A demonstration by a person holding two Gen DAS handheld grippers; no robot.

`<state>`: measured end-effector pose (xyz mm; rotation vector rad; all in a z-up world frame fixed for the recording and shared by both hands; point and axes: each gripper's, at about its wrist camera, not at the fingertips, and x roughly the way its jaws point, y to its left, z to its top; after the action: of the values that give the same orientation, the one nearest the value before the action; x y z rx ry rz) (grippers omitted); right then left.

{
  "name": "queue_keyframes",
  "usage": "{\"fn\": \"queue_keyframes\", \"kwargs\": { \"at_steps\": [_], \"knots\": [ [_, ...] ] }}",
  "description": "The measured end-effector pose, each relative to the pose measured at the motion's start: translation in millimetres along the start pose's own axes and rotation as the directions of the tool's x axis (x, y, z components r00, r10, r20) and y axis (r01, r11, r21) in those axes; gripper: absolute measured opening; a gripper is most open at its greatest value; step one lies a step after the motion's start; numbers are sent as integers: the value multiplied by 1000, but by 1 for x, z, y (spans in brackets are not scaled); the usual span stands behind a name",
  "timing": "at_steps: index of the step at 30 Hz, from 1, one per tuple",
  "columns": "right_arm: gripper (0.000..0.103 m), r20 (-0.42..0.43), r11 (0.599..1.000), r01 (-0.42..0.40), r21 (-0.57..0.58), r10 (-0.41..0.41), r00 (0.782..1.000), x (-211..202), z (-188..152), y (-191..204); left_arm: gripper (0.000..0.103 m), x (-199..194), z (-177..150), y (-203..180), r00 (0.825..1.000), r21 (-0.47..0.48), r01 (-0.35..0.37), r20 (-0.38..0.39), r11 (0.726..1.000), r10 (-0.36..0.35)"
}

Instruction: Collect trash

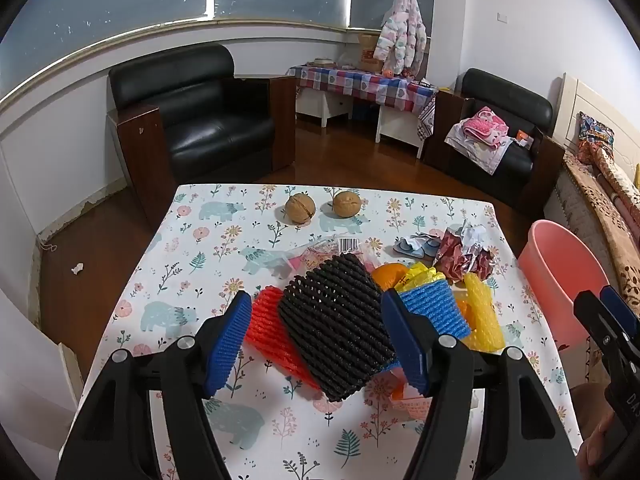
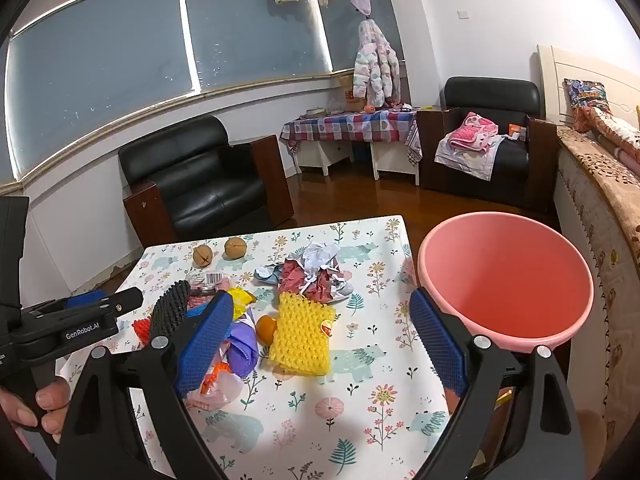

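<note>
A pile of trash lies on the floral tablecloth (image 1: 168,280). A black foam net (image 1: 336,324) sits between the open fingers of my left gripper (image 1: 318,344), on top of a red foam net (image 1: 268,324). A blue foam net (image 1: 434,308), a yellow foam net (image 1: 484,312), an orange (image 1: 390,272) and crumpled paper (image 1: 464,256) lie to the right. My right gripper (image 2: 320,340) is open and empty, hovering above the yellow foam net (image 2: 300,336). A pink bucket (image 2: 508,276) stands beside the table's right edge.
Two walnuts (image 1: 320,206) sit near the table's far edge. A barcode wrapper (image 1: 344,246) lies behind the black net. Black armchairs (image 1: 196,120) and a checkered-cloth desk (image 1: 360,84) stand across the wooden floor. A bed (image 2: 600,184) runs along the right.
</note>
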<state>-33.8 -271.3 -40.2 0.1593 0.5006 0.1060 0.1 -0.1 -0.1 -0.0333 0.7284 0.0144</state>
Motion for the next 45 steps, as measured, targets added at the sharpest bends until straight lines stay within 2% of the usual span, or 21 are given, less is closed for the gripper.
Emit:
{"fn": "queue_keyframes", "kwargs": {
  "at_steps": [45],
  "knots": [
    [90, -34, 1000, -8, 3, 8, 999, 11, -7, -2, 67, 0, 0, 0, 1000, -4, 4, -8, 1000, -4]
  ]
}}
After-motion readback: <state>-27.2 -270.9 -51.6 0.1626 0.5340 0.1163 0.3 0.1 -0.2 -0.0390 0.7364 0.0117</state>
